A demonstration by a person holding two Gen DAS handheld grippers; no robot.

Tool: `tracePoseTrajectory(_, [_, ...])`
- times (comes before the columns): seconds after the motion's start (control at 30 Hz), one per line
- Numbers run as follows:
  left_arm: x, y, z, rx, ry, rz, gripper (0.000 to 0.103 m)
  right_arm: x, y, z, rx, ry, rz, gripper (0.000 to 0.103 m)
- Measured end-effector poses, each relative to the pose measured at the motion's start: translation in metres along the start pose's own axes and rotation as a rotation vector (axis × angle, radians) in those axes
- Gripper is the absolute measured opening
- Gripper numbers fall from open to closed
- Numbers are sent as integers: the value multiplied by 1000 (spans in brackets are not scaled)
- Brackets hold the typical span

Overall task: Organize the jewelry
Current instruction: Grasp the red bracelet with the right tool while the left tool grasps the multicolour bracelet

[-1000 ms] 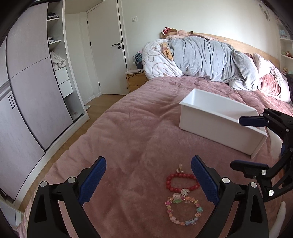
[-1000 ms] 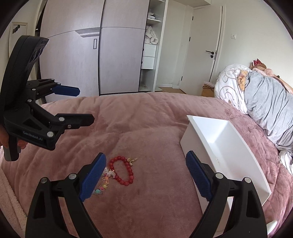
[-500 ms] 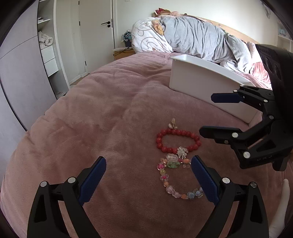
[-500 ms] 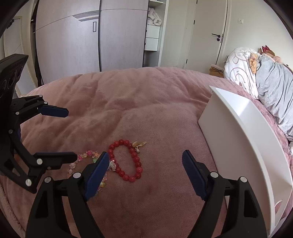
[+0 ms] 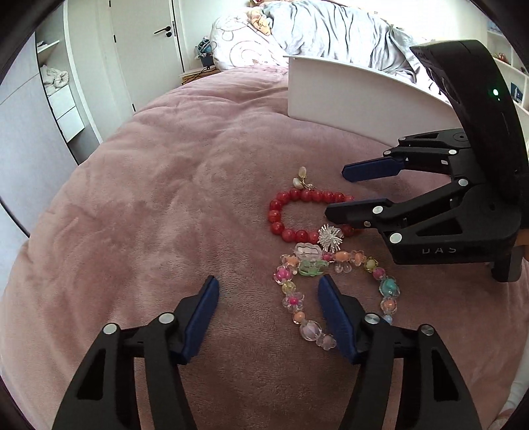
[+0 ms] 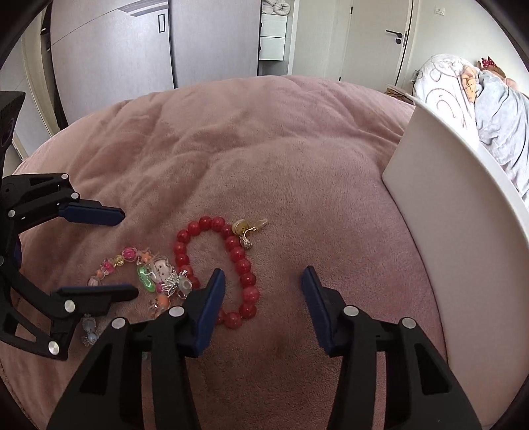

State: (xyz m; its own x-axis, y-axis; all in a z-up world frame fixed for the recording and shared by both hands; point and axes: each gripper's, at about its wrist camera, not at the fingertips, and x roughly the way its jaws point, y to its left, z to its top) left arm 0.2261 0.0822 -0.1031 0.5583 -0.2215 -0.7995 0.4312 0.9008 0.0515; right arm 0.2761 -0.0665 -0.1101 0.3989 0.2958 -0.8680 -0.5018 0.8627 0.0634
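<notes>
Tongs both closing, neither pinching anything yet. Left tongs (image 5: 267,297) low over the pink blanket (image 5: 158,198), jaws straddling the left side of the pastel charm bracelet (image 5: 330,281); pads not touching beads that I can see, so nothing gripped. Right tongs (image 6: 261,294) narrowing over the red bead bracelet (image 6: 231,264), its near bead run lying in the gap between the pads, left pad just beside or over the beads, contact not clear. In the left wrist view the right tongs (image 5: 344,192) come in from the right with one finger inside the red loop and one outside. Probable reason for the split: one bracelet per hand, each approached steeply from above so a pad can slip inside the loop and pinch a single strand off the soft fabric. Bracelets lie touching, the silver starburst charm (image 5: 330,235) sitting right at the join, so lifting one may drag the other. Gold shell charm (image 6: 248,231) hangs off the red bracelet's far end. White bin (image 6: 446,231) stands on the bed near the right tongs, open-topped, likely the drop target. Blanket plush, wrinkled, beads sink in slightly. Beyond: rumpled grey duvet (image 5: 330,29) and patterned pillow at the headboard end, white door (image 5: 145,43), grey wardrobe (image 6: 112,49) with open shelves, nightstand by the door.
</notes>
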Motion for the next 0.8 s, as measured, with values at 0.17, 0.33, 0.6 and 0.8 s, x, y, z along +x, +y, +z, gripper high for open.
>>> tracePoseTrajectory(0.17, [2,4,-2,-19,-17,24,42,5,4,-2,-8,11,28,17])
tracePoseTrajectory(0.33, [2,5,-2,-17,-22,37,31,5,7,-6,-3,13,55,10])
tracePoseTrajectory(0.6, [-5,5,-2,-20,-26,47,15,-2,5,-8,17,12,87,10])
tracePoseTrajectory(0.8, [-16,3,0,-12,-33,55,15,-16,4,-5,19,-8,109,10])
